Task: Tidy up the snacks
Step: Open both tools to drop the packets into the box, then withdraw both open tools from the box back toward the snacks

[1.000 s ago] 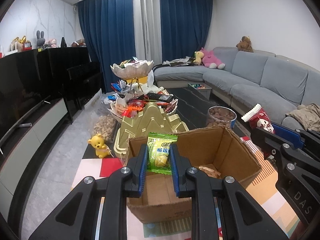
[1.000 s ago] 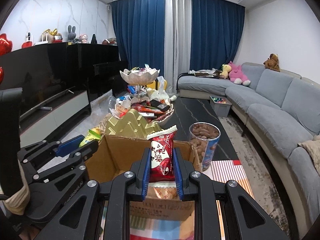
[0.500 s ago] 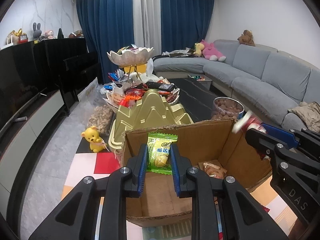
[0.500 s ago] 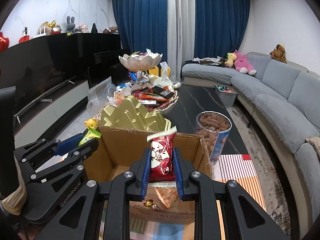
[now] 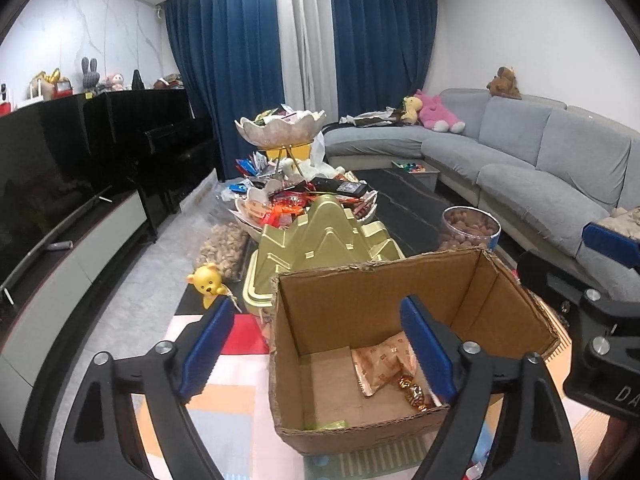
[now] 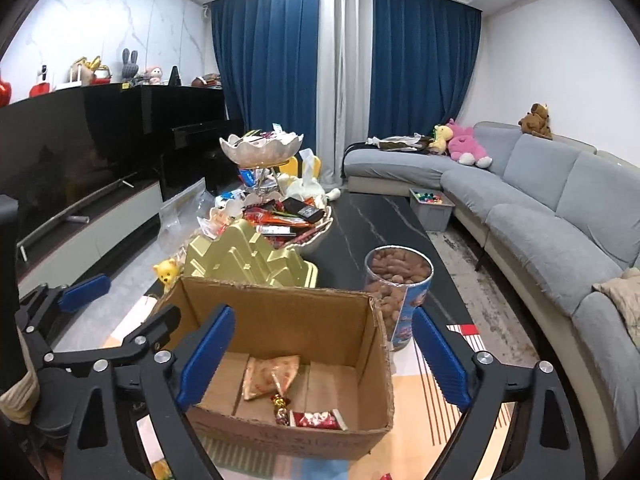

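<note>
Above the cardboard box (image 5: 376,344), the left gripper (image 5: 316,344) and the right gripper (image 6: 320,354) now stand with jaws spread wide and nothing between them; half a second ago the left clamped a green snack packet and the right a red one. Both packets have since dropped into the box: the red packet (image 6: 318,419) lies on the box floor near the front wall beside an orange snack bag (image 6: 270,372) and a wrapped candy (image 6: 280,404), while a sliver of the green packet (image 5: 326,425) shows at the front edge in the left wrist view. Behind the box stand a gold mountain-shaped tray (image 5: 324,236), a round tub of nuts (image 6: 398,280) and a tiered dish of assorted snacks (image 6: 262,148) on a dark coffee table (image 6: 372,216). A grey sectional sofa (image 6: 540,196) runs along the right, blue curtains (image 6: 264,80) close off the far wall, and a black television (image 6: 60,148) stands at left.
</note>
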Available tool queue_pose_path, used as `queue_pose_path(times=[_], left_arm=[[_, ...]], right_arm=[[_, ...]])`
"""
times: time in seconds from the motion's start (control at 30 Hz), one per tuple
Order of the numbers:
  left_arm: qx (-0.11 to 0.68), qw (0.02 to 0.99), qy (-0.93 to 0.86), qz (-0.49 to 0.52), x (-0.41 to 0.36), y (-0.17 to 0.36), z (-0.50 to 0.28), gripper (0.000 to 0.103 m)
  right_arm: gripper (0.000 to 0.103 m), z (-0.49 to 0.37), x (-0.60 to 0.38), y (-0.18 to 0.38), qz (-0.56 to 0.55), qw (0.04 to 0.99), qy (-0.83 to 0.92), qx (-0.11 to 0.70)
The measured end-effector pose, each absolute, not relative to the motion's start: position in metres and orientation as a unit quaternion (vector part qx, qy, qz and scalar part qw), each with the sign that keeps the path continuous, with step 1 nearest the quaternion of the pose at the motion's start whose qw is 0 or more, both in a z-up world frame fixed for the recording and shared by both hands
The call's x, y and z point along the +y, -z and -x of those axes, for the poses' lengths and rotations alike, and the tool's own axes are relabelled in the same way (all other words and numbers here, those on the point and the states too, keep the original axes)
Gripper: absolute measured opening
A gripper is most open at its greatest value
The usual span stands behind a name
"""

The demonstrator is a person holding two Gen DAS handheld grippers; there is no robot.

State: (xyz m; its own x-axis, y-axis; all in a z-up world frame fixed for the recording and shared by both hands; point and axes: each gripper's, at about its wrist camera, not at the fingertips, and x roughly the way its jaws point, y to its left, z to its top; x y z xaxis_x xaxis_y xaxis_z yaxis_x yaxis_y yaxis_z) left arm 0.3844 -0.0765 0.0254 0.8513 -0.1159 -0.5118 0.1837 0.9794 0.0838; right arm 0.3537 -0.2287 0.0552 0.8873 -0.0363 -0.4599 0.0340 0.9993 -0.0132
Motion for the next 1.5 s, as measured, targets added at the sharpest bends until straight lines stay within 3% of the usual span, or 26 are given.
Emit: queue_pose_path(times=[1.5], left_arm=[[0.251,0.963,0.071,-0.066,-0.044,-0.023,-0.309,0.099]], right_arm=[[0.095,-0.281,-0.217,-0.055,-0.015,0.972,0.035,0.231]])
